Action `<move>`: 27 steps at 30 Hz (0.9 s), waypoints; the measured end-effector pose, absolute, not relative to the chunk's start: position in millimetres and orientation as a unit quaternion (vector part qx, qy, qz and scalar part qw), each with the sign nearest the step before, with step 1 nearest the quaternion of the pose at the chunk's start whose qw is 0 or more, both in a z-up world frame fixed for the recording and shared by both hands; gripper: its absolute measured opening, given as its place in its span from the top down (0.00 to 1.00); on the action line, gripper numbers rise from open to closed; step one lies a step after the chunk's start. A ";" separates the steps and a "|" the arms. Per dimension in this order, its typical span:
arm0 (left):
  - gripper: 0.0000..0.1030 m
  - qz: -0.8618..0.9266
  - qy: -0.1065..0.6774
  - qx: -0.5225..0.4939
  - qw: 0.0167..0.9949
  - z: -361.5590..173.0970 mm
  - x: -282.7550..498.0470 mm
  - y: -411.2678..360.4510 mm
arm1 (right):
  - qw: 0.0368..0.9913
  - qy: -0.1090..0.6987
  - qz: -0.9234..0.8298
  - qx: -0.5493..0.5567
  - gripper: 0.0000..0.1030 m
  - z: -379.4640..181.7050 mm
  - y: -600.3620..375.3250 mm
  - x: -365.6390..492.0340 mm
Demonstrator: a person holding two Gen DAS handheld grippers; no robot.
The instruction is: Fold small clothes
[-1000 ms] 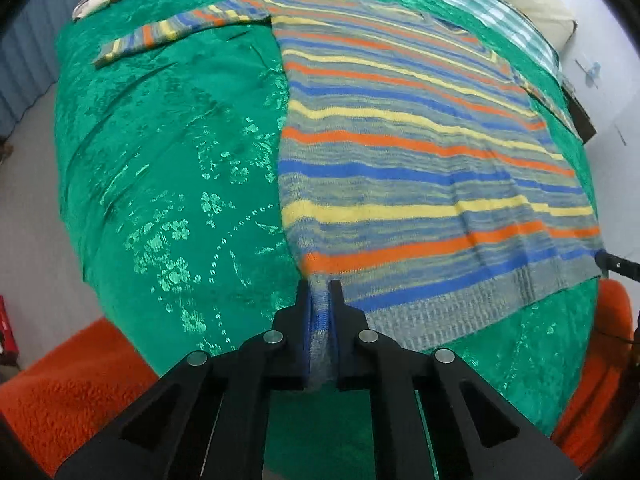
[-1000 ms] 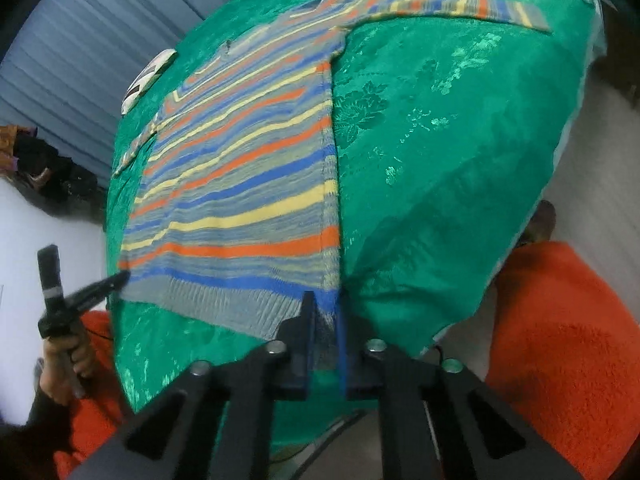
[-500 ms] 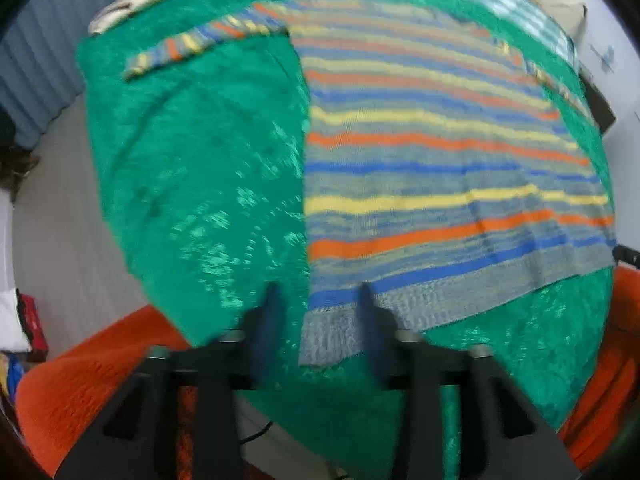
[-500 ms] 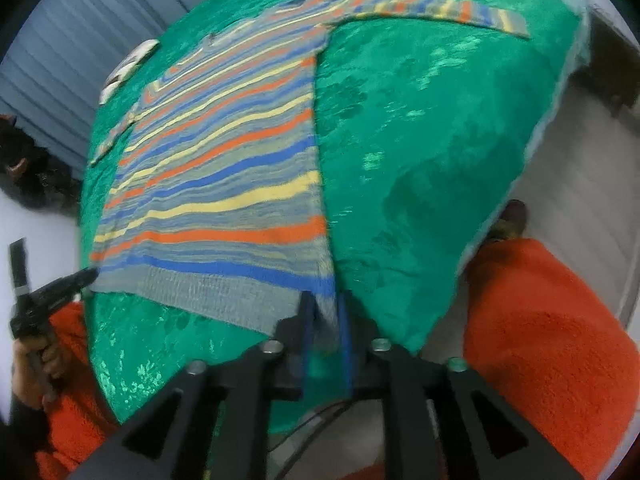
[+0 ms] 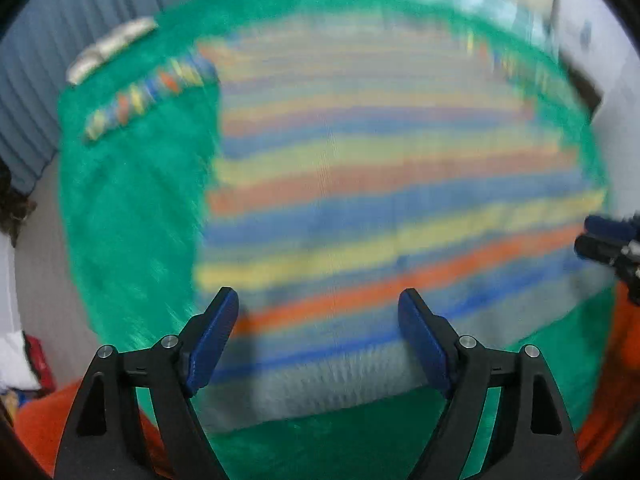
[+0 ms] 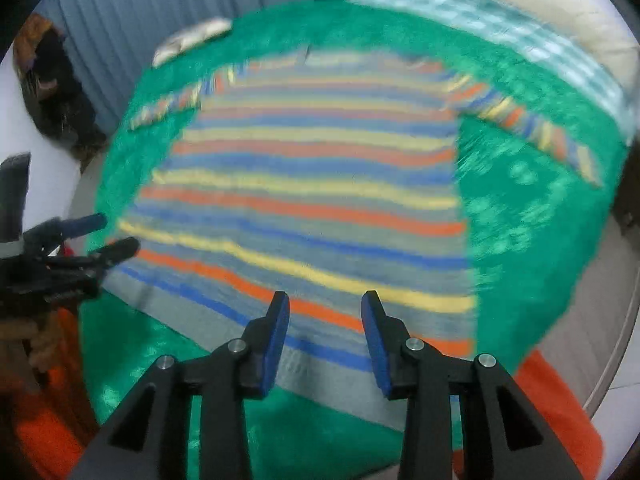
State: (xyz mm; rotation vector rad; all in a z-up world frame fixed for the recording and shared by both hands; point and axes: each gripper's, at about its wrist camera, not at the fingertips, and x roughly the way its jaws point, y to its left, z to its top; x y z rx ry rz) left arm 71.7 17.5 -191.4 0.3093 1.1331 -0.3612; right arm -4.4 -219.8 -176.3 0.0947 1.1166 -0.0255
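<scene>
A striped knit sweater (image 5: 380, 200) in blue, yellow, orange and grey lies flat on a green patterned cover (image 5: 132, 208), hem toward me, both sleeves spread out. It also shows in the right wrist view (image 6: 312, 200). My left gripper (image 5: 318, 336) is open and empty above the hem near its left corner. My right gripper (image 6: 324, 332) is open and empty above the hem toward its right corner. Each gripper shows at the edge of the other's view: the right one (image 5: 608, 240), the left one (image 6: 80, 240). Both views are motion-blurred.
The green cover (image 6: 532, 220) lies over a bed with a checked sheet (image 6: 500, 28) and cream pillow (image 6: 560, 4) at the far end. A pale patterned item (image 6: 192, 38) lies at the far left. An orange rug (image 6: 560, 412) lies below. A grey curtain (image 6: 160, 20) hangs behind.
Both grippers have let go of the sweater's hem corners and opened. Both have pulled back and swung toward the middle of the hem. The sweater lies flat.
</scene>
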 end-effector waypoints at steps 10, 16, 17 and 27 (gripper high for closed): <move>0.15 -0.180 0.484 0.073 0.853 -133.6 70.4 43.7 | 0.834 0.529 0.005 0.155 0.63 -165.2 -281.0 -22.5; 0.08 -0.180 0.404 0.036 0.896 -91.1 115.8 22.1 | 0.885 0.380 -0.120 0.243 0.62 -91.4 -462.3 18.9; 0.08 -0.177 0.398 0.038 0.900 -93.6 119.8 17.0 | 0.885 0.365 -0.135 0.254 0.61 -86.4 -487.3 25.2; 0.08 -0.154 0.453 0.087 0.874 -171.1 108.9 0.2 | 0.812 0.401 -0.198 0.374 0.61 -158.4 -640.7 84.3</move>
